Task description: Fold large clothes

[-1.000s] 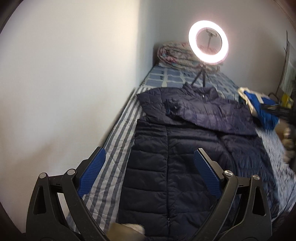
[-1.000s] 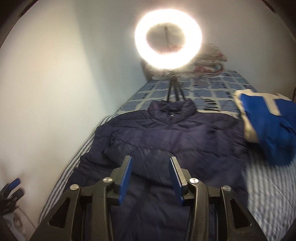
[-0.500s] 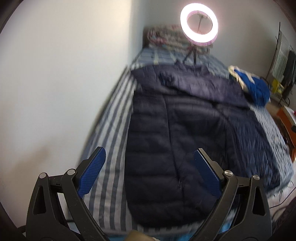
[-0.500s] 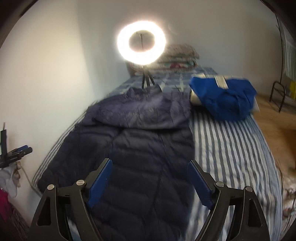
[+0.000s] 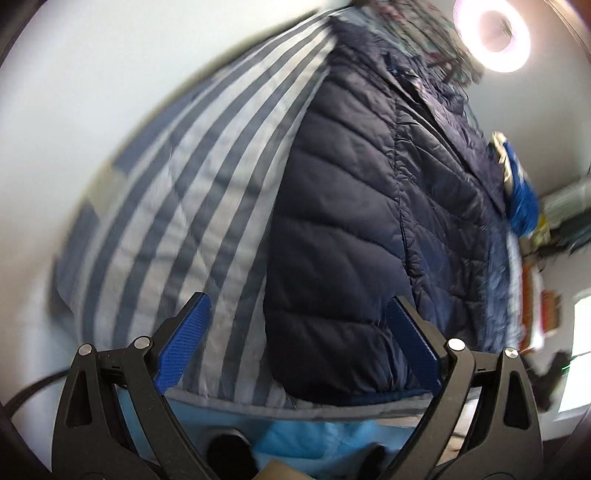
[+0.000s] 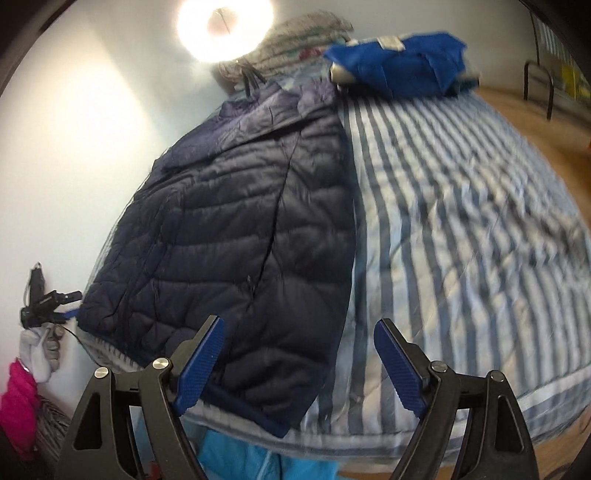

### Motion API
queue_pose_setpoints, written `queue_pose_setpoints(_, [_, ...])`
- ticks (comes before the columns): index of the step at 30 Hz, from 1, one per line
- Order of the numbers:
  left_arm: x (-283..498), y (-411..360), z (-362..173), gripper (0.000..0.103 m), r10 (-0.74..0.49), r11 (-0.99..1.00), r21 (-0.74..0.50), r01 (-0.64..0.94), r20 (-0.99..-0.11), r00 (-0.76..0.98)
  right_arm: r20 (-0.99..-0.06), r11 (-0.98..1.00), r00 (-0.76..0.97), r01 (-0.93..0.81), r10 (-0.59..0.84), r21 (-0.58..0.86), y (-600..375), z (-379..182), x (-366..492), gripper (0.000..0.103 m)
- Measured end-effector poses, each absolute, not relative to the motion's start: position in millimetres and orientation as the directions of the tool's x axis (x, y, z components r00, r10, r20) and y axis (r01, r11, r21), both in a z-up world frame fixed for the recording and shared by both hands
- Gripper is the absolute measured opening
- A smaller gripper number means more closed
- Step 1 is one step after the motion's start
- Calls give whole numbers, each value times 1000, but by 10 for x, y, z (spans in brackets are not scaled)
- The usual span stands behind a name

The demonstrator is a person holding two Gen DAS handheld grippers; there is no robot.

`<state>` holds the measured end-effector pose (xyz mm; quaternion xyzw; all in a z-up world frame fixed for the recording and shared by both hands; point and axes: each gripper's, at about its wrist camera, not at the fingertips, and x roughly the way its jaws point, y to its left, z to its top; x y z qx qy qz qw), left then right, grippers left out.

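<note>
Now looking at a big dark blue puffy jacket (image 5: 351,221) (image 6: 240,221), lying flat on a bed (image 5: 177,206) (image 6: 461,221) with a blue and white striped sheet. Being too blurry for reading any tag or words on it. Looking soft and a bit shiny, stitched in fat rows going across. Showing a zip line running down the middle. Keeping to the wall side of the bed and leaving the other side bare stripes. Reaching with its bottom hem right up to the near edge of the bed. Pointing its collar away, toward a glowing ring light (image 5: 493,35) at the far end. Showing a lighter folded part lying across the top.

Holding the left tool (image 5: 297,299) wide open over the jacket's bottom corner on the wall side, gripping nothing. Hanging one blue pad over the stripes and the other over the jacket.

Holding the right tool (image 6: 299,321) wide open too, having just been opening, with nothing pinched between its pads. Hovering over the jacket's other bottom corner, one pad over the jacket, one over the stripes.

Also seeing a bright blue bundle of clothes (image 6: 399,62) sitting on the far end of the bed, just beside the jacket's shoulder.
</note>
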<state>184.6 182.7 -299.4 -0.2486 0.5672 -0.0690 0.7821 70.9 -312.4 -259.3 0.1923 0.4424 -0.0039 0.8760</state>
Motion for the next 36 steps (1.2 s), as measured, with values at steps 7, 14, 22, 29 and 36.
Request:
queue_pose_setpoints(7, [1824, 1865, -3069, 86, -439, 833, -517, -198, -835, 331, -787, 838, 546, 254, 287, 482, -3277, -2981, 725, 85])
queue_pose_setpoints(14, [1818, 1747, -3054, 65, -418, 860, -484, -159, -849, 322, -791, 838, 540, 257, 288, 481, -3144, -3011, 769, 88])
queue_pose_setpoints(22, [1879, 1585, -2933, 14, -440, 846, -508, -160, -835, 330, -796, 844, 485, 192, 363, 502, -2789, -3029, 870, 61])
queue_pose_setpoints(29, [1894, 1550, -2574, 5, -454, 829, -546, -122, -783, 425, -784, 806, 506, 255, 359, 534, -2817, -2840, 947, 8])
queue_pose_setpoints(36, [1959, 1516, -2159, 3, -484, 810, -583, -59, -722, 494, -791, 848, 548, 251, 272, 466, -2794, -2274, 1080, 5])
